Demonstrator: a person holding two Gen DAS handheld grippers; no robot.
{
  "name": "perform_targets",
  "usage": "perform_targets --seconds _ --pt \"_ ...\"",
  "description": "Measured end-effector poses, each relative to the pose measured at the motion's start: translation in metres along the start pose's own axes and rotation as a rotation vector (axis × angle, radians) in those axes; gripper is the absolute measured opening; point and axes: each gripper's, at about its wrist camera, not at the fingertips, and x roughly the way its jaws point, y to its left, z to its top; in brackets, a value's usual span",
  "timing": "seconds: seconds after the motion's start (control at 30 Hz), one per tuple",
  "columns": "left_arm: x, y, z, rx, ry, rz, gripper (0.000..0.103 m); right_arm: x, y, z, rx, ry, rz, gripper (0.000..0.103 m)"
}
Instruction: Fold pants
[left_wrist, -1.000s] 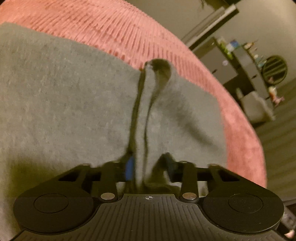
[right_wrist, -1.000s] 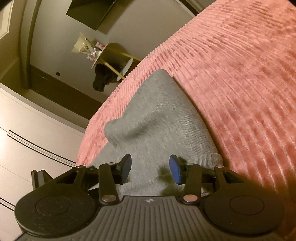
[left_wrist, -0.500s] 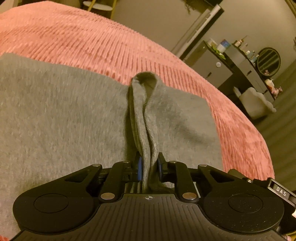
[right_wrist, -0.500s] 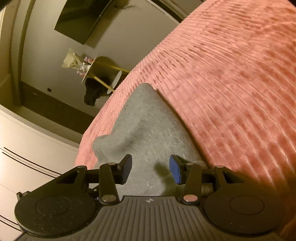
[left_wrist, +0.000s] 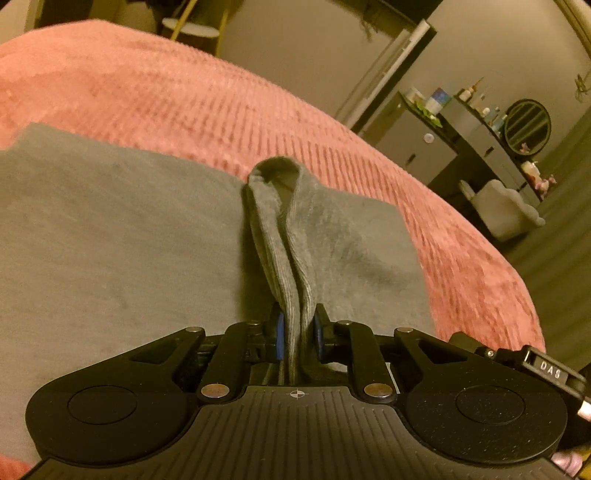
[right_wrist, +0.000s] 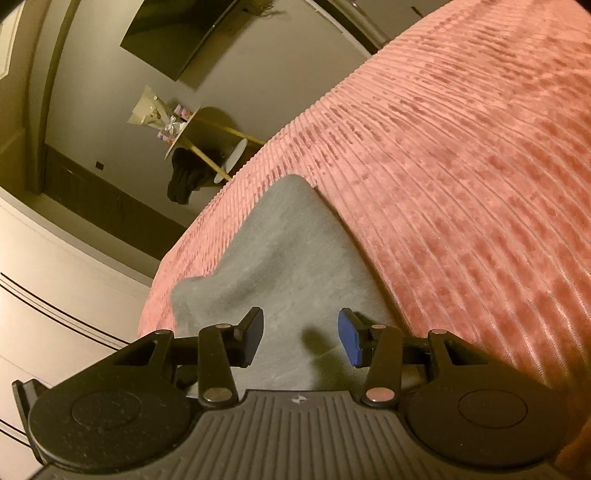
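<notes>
Bedspread (left_wrist: 229, 107), pink and ribbed, is covering the bed and filling most of both views. Grey pants (left_wrist: 110, 240) are lying flat on it, spread wide across the left wrist view and reaching close to the bed's edge on the right. In the right wrist view the pants (right_wrist: 295, 266) are narrowing to a corner that is pointing toward the far bed edge, with a raised lump of cloth on the left side.

A ridge of pants fabric (left_wrist: 284, 236) is being pinched up off the bedspread, running from a small loop at the far hem straight back into the left gripper (left_wrist: 297, 338). The fingers (left_wrist: 279, 336) with blue pads are being pressed together on that doubled fold, cloth filling the gap between them.

The right gripper (right_wrist: 301, 336) is being held over the pants, with the fingers (right_wrist: 347, 341) standing apart; nothing is being clamped, only flat grey cloth showing below the gap. Contact with the cloth cannot be told.

A dresser (left_wrist: 461, 147) with bottles and a round mirror is standing beyond the bed; a small side table (right_wrist: 207, 147) with a bouquet is standing by the wall.
</notes>
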Motion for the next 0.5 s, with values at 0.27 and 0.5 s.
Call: perform_targets --seconds 0.27,0.5 --pt "-0.045 0.058 -0.007 -0.022 -0.091 0.161 0.018 0.005 0.005 -0.001 -0.047 0.026 -0.008 0.045" --pt "-0.042 0.088 -0.025 -0.083 -0.080 0.179 0.027 0.013 0.028 -0.009 -0.202 0.061 -0.029 0.042"
